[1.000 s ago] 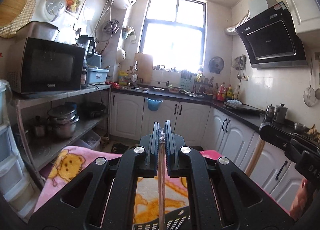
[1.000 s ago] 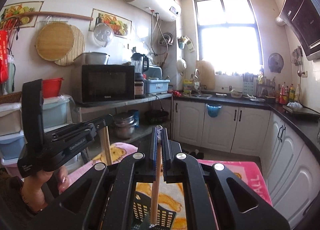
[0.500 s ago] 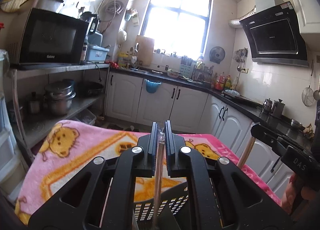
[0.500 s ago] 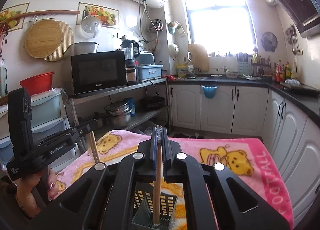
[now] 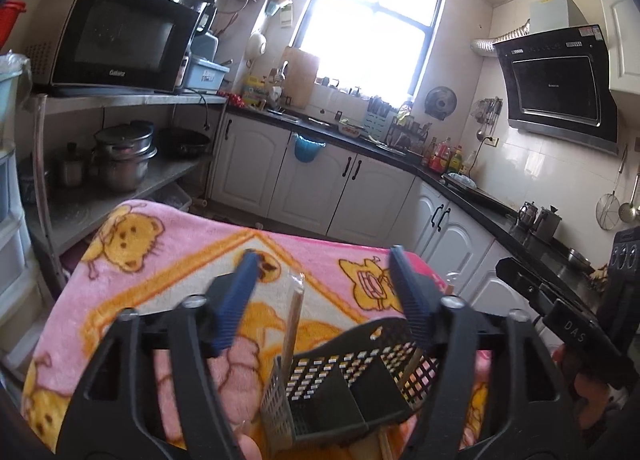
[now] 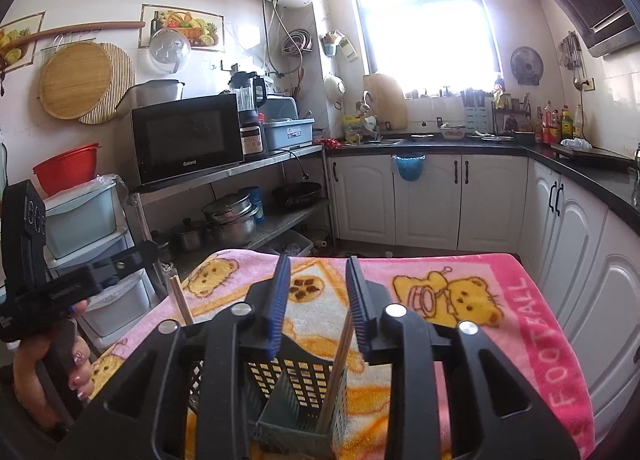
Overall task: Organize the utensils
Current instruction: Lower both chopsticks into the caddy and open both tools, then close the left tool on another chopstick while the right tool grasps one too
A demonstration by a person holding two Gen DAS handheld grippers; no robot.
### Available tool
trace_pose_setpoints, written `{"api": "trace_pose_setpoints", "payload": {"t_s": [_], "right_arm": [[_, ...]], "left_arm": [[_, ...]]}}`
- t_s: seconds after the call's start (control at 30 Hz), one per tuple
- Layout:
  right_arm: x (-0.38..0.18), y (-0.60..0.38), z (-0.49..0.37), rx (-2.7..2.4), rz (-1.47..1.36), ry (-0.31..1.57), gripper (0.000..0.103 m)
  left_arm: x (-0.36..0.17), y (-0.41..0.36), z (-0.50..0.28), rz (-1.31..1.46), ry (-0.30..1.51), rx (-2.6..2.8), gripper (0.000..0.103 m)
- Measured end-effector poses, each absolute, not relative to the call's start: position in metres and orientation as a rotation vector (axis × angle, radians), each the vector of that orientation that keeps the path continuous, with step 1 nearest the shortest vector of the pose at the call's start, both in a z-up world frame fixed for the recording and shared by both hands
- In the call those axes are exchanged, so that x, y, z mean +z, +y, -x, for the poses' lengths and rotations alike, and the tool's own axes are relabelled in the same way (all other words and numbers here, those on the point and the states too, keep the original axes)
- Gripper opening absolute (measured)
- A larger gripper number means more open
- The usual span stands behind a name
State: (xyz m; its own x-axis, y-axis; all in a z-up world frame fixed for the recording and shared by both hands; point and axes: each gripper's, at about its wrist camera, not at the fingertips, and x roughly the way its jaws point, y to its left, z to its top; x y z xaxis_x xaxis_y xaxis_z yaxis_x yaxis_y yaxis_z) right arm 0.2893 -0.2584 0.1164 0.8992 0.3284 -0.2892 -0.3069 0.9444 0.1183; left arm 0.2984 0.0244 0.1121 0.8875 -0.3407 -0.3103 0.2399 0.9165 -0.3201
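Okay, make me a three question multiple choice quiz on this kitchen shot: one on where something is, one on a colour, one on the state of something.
1. Where does the perforated utensil basket stand?
A. on the pink bear blanket
B. on the black counter
C. on the metal shelf

2. What colour are the pads on the right gripper?
A. red
B. blue
C. white

3. How does the right gripper stand to the chopstick in the basket?
A. clamped shut on it
B. jaws apart, stick loose between them
C. no stick near it

Answers:
1. A, the right wrist view shows the basket resting on the blanket.
2. B, both ribbed pads are blue.
3. B, the jaws are opening and the stick leans in the basket by the right pad, unclamped.
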Motion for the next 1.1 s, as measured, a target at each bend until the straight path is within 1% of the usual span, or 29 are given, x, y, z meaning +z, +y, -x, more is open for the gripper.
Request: {"api": "trace_pose_setpoints", "payload": {"t_s": [0.03,0.07,0.13,0.2,0.33,0.4,0.6,0.87,1.1], "right_arm": [[0.116,-0.259,-0.288,0.326,-0.067,0.312,0.031],[0.116,-0.258,-0.286,0.321,-0.061,0.315,0.033],[0.114,-0.259,-0.281,0.315,-0.053,0.321,0.038],[0.111,-0.261,-0.277,0.316,-0.057,0.333,0.042],[0.107,-0.264,-0.266,0.310,-0.059,0.351,0.046],[0.106,-0.265,-0.260,0.309,-0.061,0.354,0.051],[0.101,-0.271,-0.242,0.301,-0.073,0.382,0.061],[0.083,-0.275,-0.223,0.284,-0.076,0.447,0.068],[0.070,-0.274,-0.206,0.284,-0.075,0.496,0.072]], "left_arm": [[0.112,0.026,-0.295,0.284,0.379,-0.310,0.071],[0.112,0.027,-0.293,0.288,0.381,-0.316,0.073],[0.113,0.030,-0.285,0.290,0.390,-0.319,0.087],[0.112,0.031,-0.281,0.289,0.399,-0.316,0.091],[0.109,0.031,-0.270,0.294,0.423,-0.317,0.093],[0.108,0.031,-0.264,0.289,0.429,-0.306,0.093],[0.098,0.031,-0.246,0.264,0.460,-0.252,0.093],[0.080,0.028,-0.224,0.222,0.524,-0.198,0.093],[0.068,0.031,-0.204,0.226,0.559,-0.165,0.093]]}}
